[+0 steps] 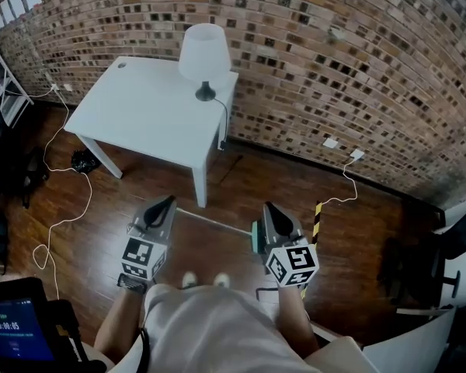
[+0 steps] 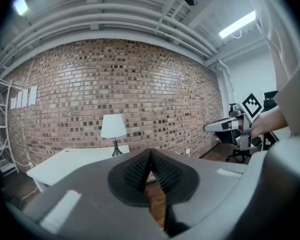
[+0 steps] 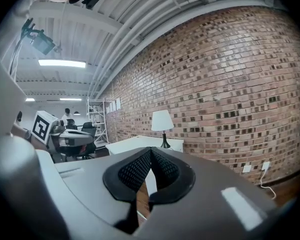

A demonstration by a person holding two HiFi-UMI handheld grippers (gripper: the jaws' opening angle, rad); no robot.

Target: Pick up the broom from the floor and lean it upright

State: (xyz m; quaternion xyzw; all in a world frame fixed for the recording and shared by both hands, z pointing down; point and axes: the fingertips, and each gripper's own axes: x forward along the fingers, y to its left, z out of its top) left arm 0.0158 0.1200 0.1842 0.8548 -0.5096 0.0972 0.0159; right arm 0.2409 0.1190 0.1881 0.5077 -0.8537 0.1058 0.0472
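Head view: the broom (image 1: 213,221) lies flat on the wooden floor (image 1: 217,181), its thin pale handle running from just in front of the white table (image 1: 132,115) rightward to a teal piece (image 1: 255,238). That piece is half covered by the right gripper (image 1: 269,208), so the broom's head cannot be made out. A yellow-and-black striped bar (image 1: 317,222) beside that gripper is cut off by the gripper's marker cube (image 1: 291,264), and what it is cannot be told. The left gripper (image 1: 168,203) hovers over the handle's left end, clear of it. In the two gripper views each gripper's own grey body fills the lower field and only a narrow strip of floor shows between the pads. Both grippers have their ribbed black pads pressed together at the tips, with nothing pinched between them. Both point toward the brick wall (image 1: 334,61) and the lamp (image 1: 204,53) on the table.
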